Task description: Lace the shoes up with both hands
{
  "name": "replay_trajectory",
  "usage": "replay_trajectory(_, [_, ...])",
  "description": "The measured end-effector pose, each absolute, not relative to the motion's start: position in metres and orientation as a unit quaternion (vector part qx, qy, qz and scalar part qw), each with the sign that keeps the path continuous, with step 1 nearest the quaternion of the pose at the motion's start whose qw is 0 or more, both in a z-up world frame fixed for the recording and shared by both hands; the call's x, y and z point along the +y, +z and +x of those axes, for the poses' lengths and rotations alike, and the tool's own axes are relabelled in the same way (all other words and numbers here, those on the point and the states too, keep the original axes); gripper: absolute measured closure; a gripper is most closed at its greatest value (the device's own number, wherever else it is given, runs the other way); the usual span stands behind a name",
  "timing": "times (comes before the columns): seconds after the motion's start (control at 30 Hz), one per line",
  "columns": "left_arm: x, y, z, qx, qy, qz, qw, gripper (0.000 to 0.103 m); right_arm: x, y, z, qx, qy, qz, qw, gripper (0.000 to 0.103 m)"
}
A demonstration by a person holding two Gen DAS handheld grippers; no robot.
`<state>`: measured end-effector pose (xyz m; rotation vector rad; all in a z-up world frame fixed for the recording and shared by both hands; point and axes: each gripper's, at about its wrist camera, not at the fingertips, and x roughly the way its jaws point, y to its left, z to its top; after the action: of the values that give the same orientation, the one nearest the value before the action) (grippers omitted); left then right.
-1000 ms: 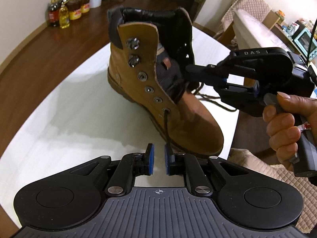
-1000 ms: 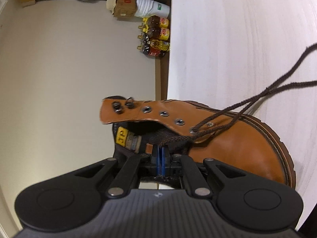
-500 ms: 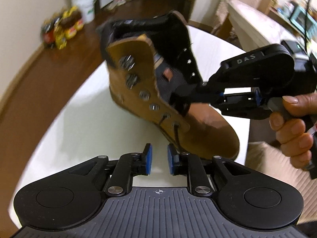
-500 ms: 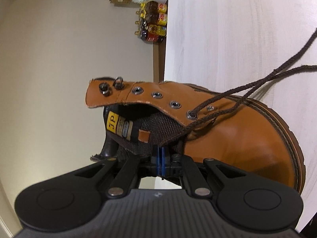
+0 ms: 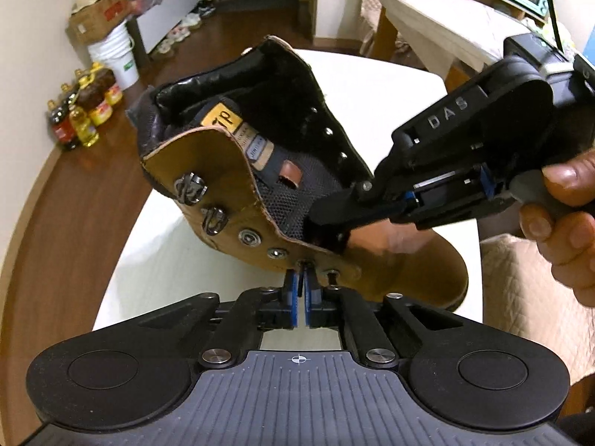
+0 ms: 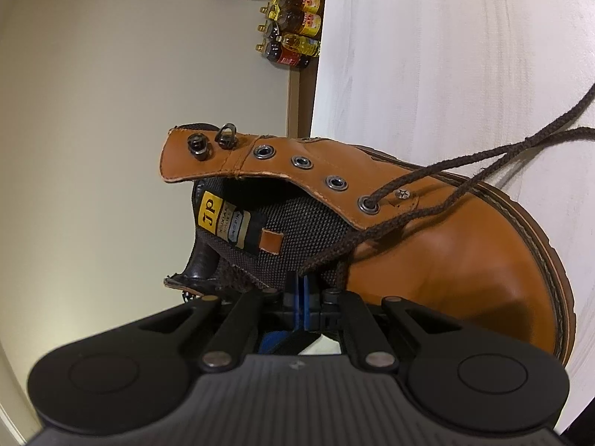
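Observation:
A tan leather boot (image 5: 409, 260) lies tilted on the white table (image 5: 372, 85), its opening toward me. My left gripper (image 5: 300, 282) sits under the near eyelet flap (image 5: 208, 171). Its jaws are closing, and a short dark piece of the lace (image 5: 299, 285) from an eyelet is pinched between the blue pads. My right gripper (image 5: 327, 230), held by a hand (image 5: 557, 230), reaches inside the boot against the mesh tongue. In the right wrist view, the right gripper (image 6: 302, 286) has the brown lace (image 6: 465, 171) running down into its pads; its jaws are starting to open.
Oil bottles (image 5: 85, 111), a white bucket (image 5: 119, 59) and a cardboard box (image 5: 100, 15) stand on the wooden floor at the left. A long padded bench (image 5: 446, 18) is behind on the right. A quilted cushion (image 5: 520, 278) lies beside the table's right edge.
The boot has tipped over toward the left gripper. The left gripper came up to the eyelet flap, spread its jaws, then closed them on the lace end. The right gripper stayed inside the boot.

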<state>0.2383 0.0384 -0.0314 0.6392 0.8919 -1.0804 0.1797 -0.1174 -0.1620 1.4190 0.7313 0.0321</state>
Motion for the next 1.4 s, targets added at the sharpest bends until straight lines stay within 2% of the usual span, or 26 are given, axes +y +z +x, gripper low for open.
replay_trajectory(0.13, [0.065,-0.037,0.234,0.416,-0.47,0.32,0.71,0.101,-0.119,-0.154,0.168,0.329,0.011,0.625,0.708,0.095])
replay_trajectory(0.43, [0.218,-0.066,0.272,0.525,-0.258,0.452,0.673,0.101,-0.107,-0.142,0.127,0.346,-0.028,0.597,0.723,0.095])
replay_trajectory(0.53, [0.255,-0.073,0.291,0.53,-0.18,0.491,0.668,0.101,-0.102,-0.142,0.119,0.349,-0.046,0.592,0.725,0.095])
replay_trajectory(0.8, [0.297,-0.076,0.324,0.537,-0.123,0.46,0.697,0.101,-0.053,-0.131,0.125,0.383,-0.036,0.521,0.762,0.094])
replay_trajectory(0.87, [0.306,-0.081,0.323,0.541,-0.126,0.456,0.695,0.101,-0.022,-0.122,0.136,0.413,-0.002,0.448,0.793,0.094])
replay_trajectory(0.93, [0.319,-0.085,0.322,0.551,-0.135,0.445,0.693,0.101,0.001,-0.118,0.146,0.434,0.019,0.394,0.81,0.087])
replay_trajectory(1.07, [0.347,-0.096,0.312,0.57,-0.145,0.425,0.688,0.101,0.061,-0.116,0.169,0.479,0.078,0.266,0.833,0.087])
replay_trajectory(1.27, [0.379,-0.114,0.304,0.588,-0.146,0.392,0.692,0.101,0.128,-0.12,0.199,0.498,0.143,0.084,0.851,0.087])
replay_trajectory(1.4, [0.395,-0.127,0.312,0.58,-0.16,0.37,0.708,0.101,0.173,-0.128,0.22,0.511,0.242,-0.044,0.824,0.087])
